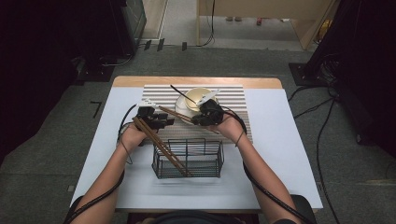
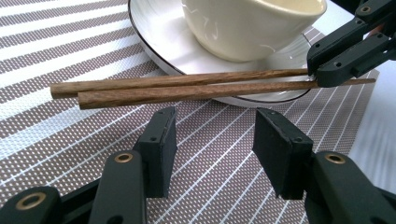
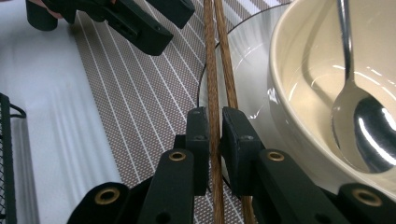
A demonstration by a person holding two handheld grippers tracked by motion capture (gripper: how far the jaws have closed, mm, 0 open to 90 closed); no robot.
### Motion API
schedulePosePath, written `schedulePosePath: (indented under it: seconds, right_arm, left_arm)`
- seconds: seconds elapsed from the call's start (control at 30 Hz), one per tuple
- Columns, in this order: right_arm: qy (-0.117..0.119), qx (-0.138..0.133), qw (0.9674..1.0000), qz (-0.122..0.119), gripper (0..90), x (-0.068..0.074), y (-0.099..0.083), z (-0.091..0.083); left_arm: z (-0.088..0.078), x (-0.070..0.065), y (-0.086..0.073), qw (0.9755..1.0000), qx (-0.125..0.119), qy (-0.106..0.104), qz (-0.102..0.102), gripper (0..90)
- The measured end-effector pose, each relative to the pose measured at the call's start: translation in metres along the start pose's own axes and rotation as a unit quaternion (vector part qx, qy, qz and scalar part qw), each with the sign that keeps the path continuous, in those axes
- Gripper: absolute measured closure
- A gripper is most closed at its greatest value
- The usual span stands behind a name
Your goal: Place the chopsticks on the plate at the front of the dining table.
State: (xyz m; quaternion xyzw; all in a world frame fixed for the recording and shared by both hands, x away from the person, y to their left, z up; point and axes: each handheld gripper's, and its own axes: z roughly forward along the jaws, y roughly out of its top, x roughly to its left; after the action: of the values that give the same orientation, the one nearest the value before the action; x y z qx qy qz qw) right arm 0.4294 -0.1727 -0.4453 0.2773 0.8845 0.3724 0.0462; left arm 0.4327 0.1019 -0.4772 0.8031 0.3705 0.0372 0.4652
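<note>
**Right gripper clamps a pair of chopsticks beside the plate; left gripper waits open**

The right gripper (image 3: 214,140) has its two black jaws drawn narrow around a pair of wooden chopsticks (image 3: 217,70). One stick sits squarely between the pads; the other runs over the inner edge of the right-hand pad, so whether both are truly pinched is hard to tell. The lower ends of the sticks are cut off at the bottom of the right gripper view.

In the left gripper view the same chopsticks (image 2: 182,88) lie side by side, level, crossing the near rim of a white plate (image 2: 154,37) with a dark edge. Their far ends vanish into the right gripper's jaws at the picture's right edge. The left gripper (image 2: 215,140) stands with its jaws apart and nothing between them, just short of the sticks, above a striped placemat (image 2: 70,46).

On the plate stands a cream bowl (image 3: 299,93), its top cut off in the left gripper view. A metal spoon (image 3: 359,121) rests inside it, bowl end down.

From the high view, both grippers hover over the mat. A black wire basket (image 1: 188,158) sits nearer the person on the white table (image 1: 280,154), and a second pair of chopsticks (image 1: 161,147) leans out of it toward the left gripper (image 1: 156,119), partly hiding it.
</note>
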Motion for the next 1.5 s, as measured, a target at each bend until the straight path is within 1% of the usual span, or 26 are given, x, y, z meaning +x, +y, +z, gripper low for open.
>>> schedulePosePath:
  seconds: [0.1,0.17,0.33,0.4,0.47,0.5,0.6,0.67,0.8,0.9,0.97,1.1,1.2,1.33,1.5]
  right_arm:
    - [0.01,-0.011,0.9999,0.006,78.5,0.0,-0.002,-0.003]
    - [0.009,-0.014,0.9999,0.003,76.6,0.001,-0.003,-0.005]
    - [0.016,-0.026,0.9995,0.0,70.3,0.004,-0.007,-0.011]
    - [0.018,-0.032,0.9993,0.002,65.3,0.006,-0.008,-0.014]
    - [0.019,-0.037,0.9991,0.006,57.9,0.007,-0.01,-0.017]
    - [0.019,-0.041,0.999,0.004,55.8,0.007,-0.011,-0.018]
    - [0.02,-0.043,0.9989,0.006,50.3,0.008,-0.014,-0.021]
    - [0.019,-0.043,0.9989,0.007,49.3,0.009,-0.016,-0.022]
    - [0.014,-0.047,0.9988,-0.005,43.7,0.013,-0.019,-0.026]
    - [0.007,-0.047,0.9988,-0.01,43.6,0.014,-0.022,-0.029]
    - [0.005,-0.048,0.9988,-0.006,43.8,0.014,-0.025,-0.031]
    - [-0.006,-0.054,0.9985,0.0,44.7,0.011,-0.031,-0.034]
    - [-0.008,-0.055,0.9984,0.003,45.4,0.009,-0.035,-0.035]
    - [-0.02,-0.052,0.9984,0.002,45.4,0.006,-0.039,-0.035]
    - [-0.025,-0.051,0.9983,0.013,45.7,0.002,-0.046,-0.036]
  left_arm:
    - [-0.001,-0.002,0.001,1.0,0.004,0.004,0.004,49.8]
    - [-0.001,-0.002,0.001,1.0,0.005,0.006,0.004,49.5]
    - [-0.003,-0.003,0.001,0.9999,0.001,0.013,0.008,44.0]
    - [-0.005,-0.003,0.001,0.9999,-0.001,0.014,0.006,41.9]
    - [-0.007,-0.003,0.001,0.9999,-0.001,0.011,0.002,40.7]
    - [-0.007,-0.003,0.001,0.9999,-0.001,0.011,0.002,39.7]
    - [-0.008,-0.003,0.001,0.9998,-0.001,0.021,0.001,37.4]
    - [-0.009,-0.003,0.001,0.9998,-0.002,0.02,0.001,36.8]
    - [-0.009,-0.004,0.001,0.9998,-0.003,0.022,0.002,36.4]
    - [-0.01,-0.004,0.002,0.9998,-0.005,0.019,0.002,36.2]
    - [-0.01,-0.005,0.002,0.9998,-0.007,0.017,0.003,37.4]
    - [-0.01,-0.005,0.002,0.9998,-0.01,0.018,0.004,37.8]
    - [-0.01,-0.006,0.002,0.9997,-0.011,0.021,0.007,37.7]
    - [-0.009,-0.009,0.001,0.9996,-0.012,0.023,0.014,37.3]
    - [-0.009,-0.008,0.001,0.9997,-0.008,0.019,0.01,37.3]
